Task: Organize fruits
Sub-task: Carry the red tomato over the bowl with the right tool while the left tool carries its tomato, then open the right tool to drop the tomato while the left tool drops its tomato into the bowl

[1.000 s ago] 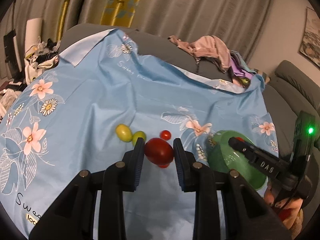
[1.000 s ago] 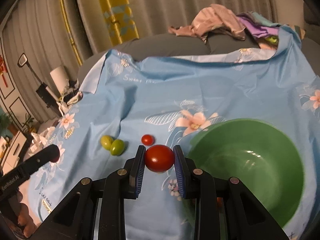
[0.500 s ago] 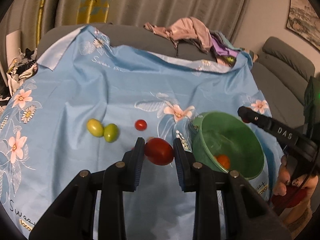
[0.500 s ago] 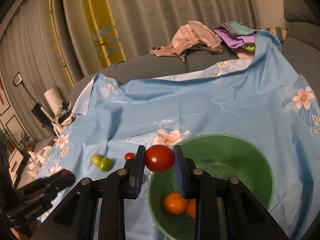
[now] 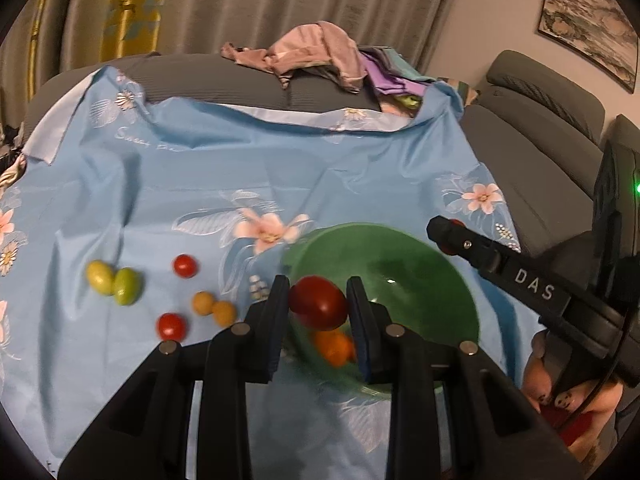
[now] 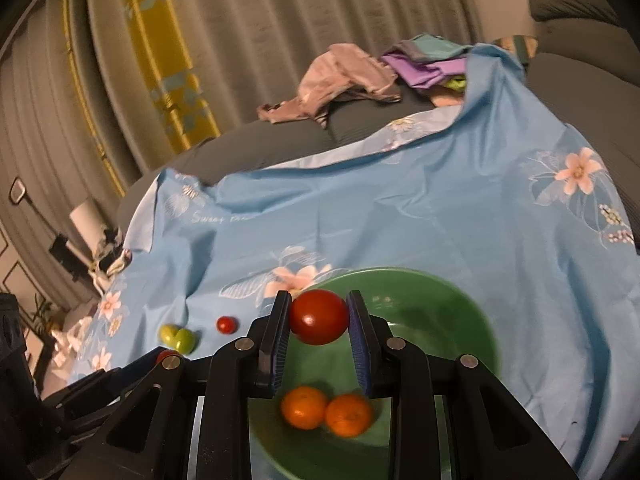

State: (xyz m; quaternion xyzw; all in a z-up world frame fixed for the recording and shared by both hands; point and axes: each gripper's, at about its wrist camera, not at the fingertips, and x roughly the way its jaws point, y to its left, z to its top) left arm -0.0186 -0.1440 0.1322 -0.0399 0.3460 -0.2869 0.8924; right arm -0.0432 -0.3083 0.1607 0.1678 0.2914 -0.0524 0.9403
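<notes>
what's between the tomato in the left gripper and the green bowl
Nothing visible. The left gripper holds the red tomato over the green bowl's open mouth; only two oranges lie inside, beneath it.

Dim, warm indoor light leaves both views dull and slightly grainy, with dark fisheye corners and bowed curtains (image 6: 280, 40) at the edges. The green bowl (image 5: 440, 264) smears with motion blur, showing a small glare spot; oranges (image 6: 326, 408) are soft.

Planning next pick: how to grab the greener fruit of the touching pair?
Probably best from above: pinch the greener fruit at its middle, fingers on its near and far sides. The yellower fruit touches its left side, blocking a left-right pinch.
</notes>
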